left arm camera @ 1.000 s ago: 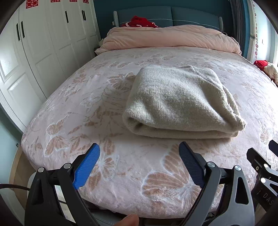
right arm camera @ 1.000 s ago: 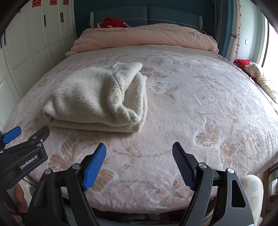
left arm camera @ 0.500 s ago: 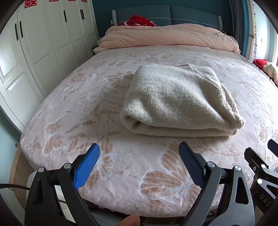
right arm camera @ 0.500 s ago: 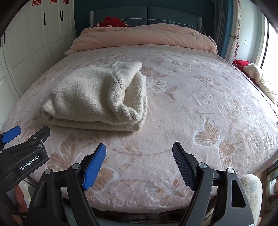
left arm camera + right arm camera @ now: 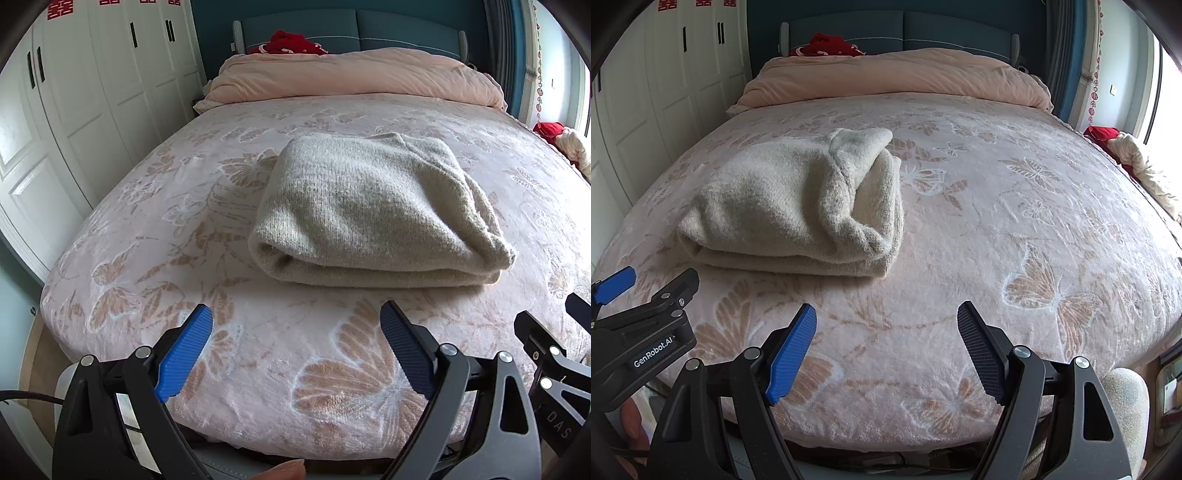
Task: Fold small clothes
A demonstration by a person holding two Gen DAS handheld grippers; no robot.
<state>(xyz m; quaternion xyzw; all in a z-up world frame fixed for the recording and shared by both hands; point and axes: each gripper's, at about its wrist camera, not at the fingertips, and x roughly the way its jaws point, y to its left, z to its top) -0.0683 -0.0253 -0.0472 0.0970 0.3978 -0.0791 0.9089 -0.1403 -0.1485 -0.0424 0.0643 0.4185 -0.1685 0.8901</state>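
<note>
A cream knitted garment (image 5: 373, 210) lies folded into a thick rectangle on the pink butterfly-print bed (image 5: 147, 229). In the right wrist view the garment (image 5: 798, 206) sits left of centre with its folded layers showing at the right end. My left gripper (image 5: 295, 325) is open and empty, hovering over the bed's near edge, short of the garment. My right gripper (image 5: 886, 325) is open and empty, to the right of the garment and nearer than it. The left gripper also shows at the left edge of the right wrist view (image 5: 646, 295).
A rolled pink duvet (image 5: 354, 77) lies across the head of the bed, with red fabric (image 5: 291, 40) behind it at the teal headboard. White wardrobe doors (image 5: 74, 103) stand along the left. More clothes (image 5: 1137, 162) lie at the right edge by the window.
Both grippers have drawn back slightly from the folded garment and stay open. The garment has not moved.
</note>
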